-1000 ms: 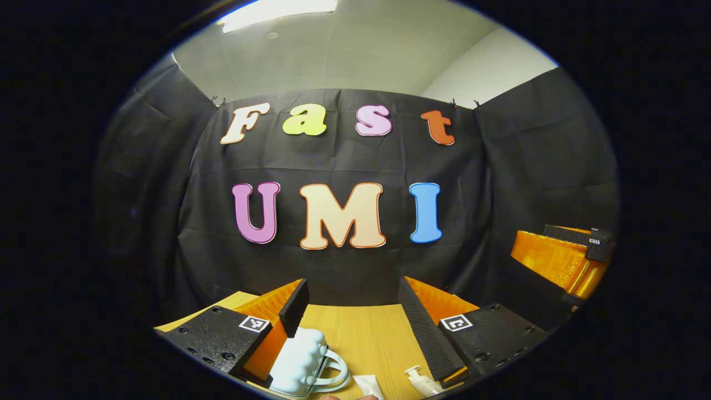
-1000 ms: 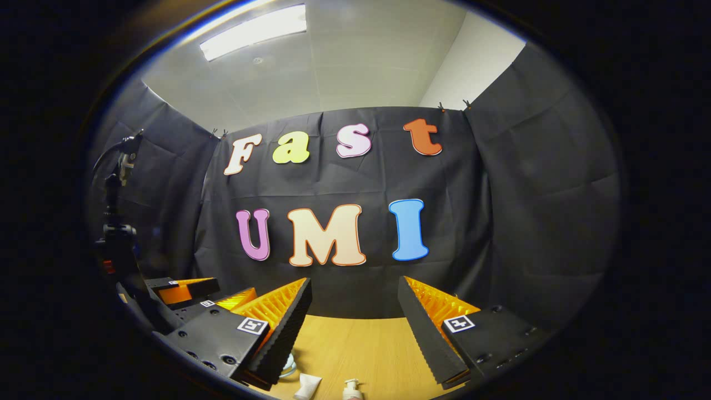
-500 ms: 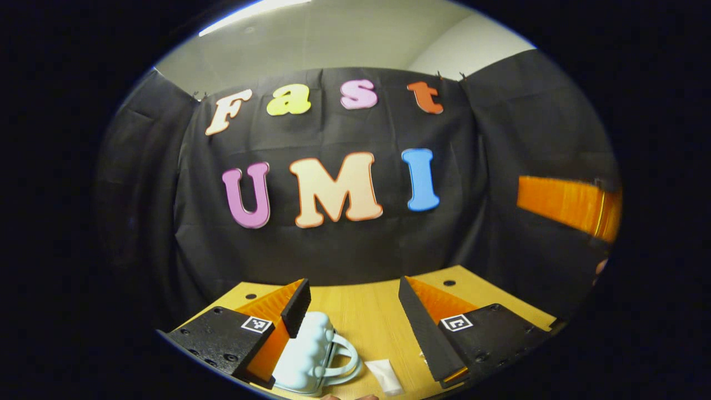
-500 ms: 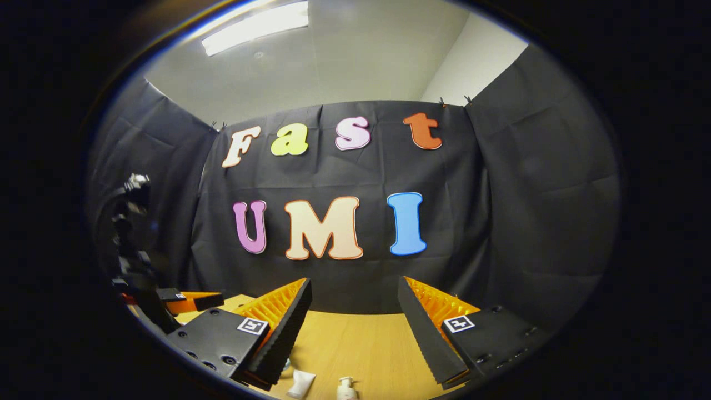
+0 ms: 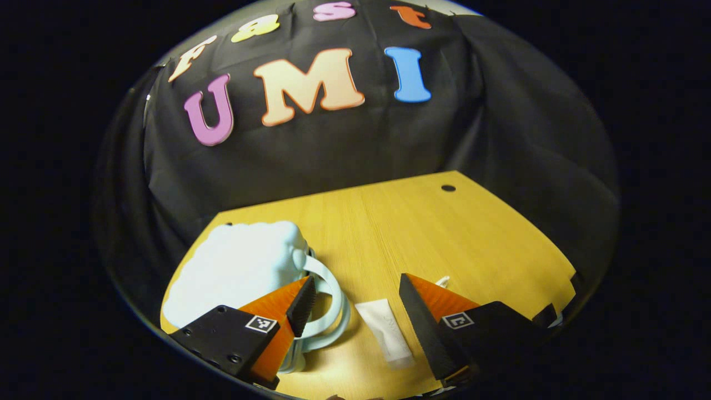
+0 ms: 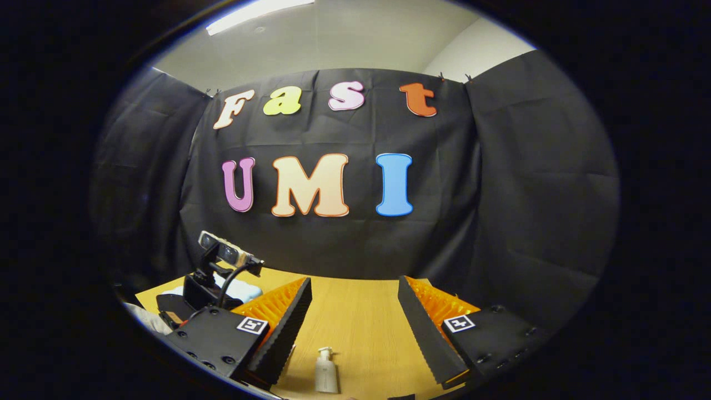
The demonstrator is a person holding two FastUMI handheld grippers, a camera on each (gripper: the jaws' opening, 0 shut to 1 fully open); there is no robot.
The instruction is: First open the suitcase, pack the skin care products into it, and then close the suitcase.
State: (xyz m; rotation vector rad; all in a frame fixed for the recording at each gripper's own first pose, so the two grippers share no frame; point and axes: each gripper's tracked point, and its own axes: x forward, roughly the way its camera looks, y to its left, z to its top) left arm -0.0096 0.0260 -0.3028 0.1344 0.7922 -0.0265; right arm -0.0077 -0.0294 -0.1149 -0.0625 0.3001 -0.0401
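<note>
A small pale blue suitcase [image 5: 239, 266] with a bumpy shell lies shut on the wooden table [image 5: 444, 233], its loop handle [image 5: 333, 303] pointing right. My left gripper [image 5: 355, 279] hovers open just above the table; one finger sits over the handle. A white tube [image 5: 386, 333] lies flat between the fingers. A white tip [image 5: 442, 281] peeks out behind the other finger. In the right gripper view a white pump bottle [image 6: 326, 371] stands upright between the fingers of my open right gripper [image 6: 353, 280]. The left gripper's body [image 6: 219, 272] shows at the left, in front of the suitcase [image 6: 244, 290].
The black cloth wall closes off the table's back and sides. A round hole [image 5: 447, 188] marks the table's far right corner. Bare wood [image 6: 355, 300] stretches beyond the bottle toward the wall.
The left gripper has tipped down and dropped toward the table, ending close over the suitcase handle and the tube. The right gripper has tilted down a little; both stay open.
</note>
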